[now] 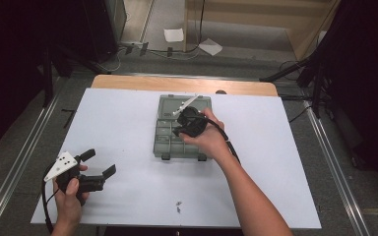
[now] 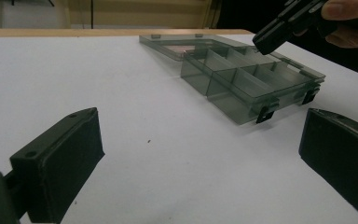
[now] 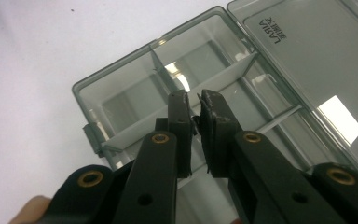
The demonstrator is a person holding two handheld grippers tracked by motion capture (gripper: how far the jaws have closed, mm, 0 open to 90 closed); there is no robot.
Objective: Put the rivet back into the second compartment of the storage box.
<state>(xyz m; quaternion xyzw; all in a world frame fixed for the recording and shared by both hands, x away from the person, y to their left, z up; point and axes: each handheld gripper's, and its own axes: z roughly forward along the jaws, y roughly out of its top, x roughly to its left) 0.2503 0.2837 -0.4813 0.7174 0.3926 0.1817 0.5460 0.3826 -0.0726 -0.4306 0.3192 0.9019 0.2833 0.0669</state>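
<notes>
Right gripper (image 3: 193, 109) over the organizer box (image 1: 167, 129), carrying a tiny part

Jaws clenched on something small, can't identify it. Box sits open mid-desk (image 1: 118, 172). I'd centre over one compartment, lower, then release. Left gripper (image 1: 98, 163) released, idle.

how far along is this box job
Done: the box lies open with its lid flat, and its compartments look empty. In hand: the right gripper, jaws shut, hangs over a compartment; whether it pinches something tiny is unclear. Left: small bits lie on the table near its front edge, probably meant for the box. The left gripper rests open.
</notes>
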